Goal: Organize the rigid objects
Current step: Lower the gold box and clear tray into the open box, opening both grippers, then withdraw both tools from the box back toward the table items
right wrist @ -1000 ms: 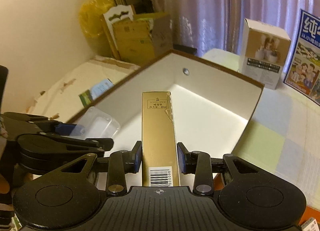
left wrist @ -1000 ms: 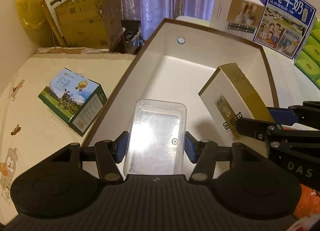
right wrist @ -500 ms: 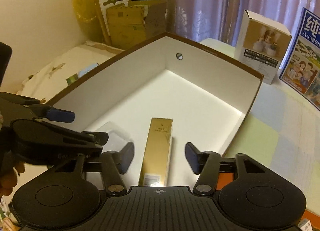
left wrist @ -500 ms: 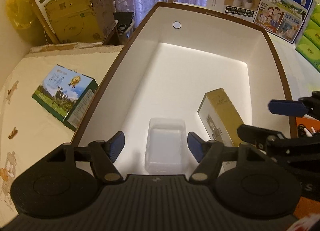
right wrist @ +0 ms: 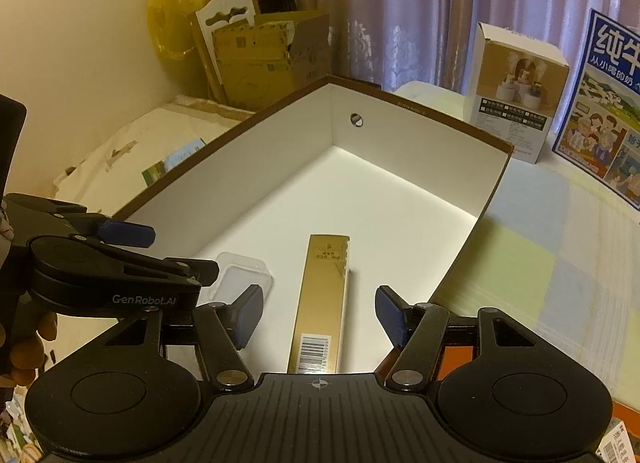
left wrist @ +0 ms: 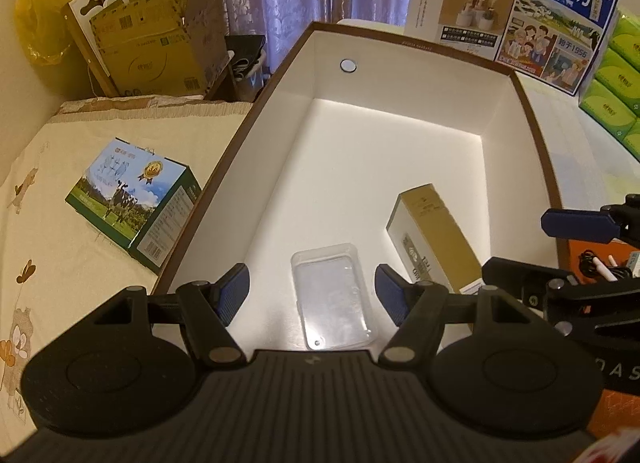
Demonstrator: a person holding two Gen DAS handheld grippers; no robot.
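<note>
Your L claw stood wide, gripping nothing, clear case below betw its pads, your R claw was opening, gold carton loose beneath, both in white box.

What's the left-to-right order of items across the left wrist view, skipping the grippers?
Yellow bag → green milk carton → clear plastic case → gold box → green tissue packs.
</note>
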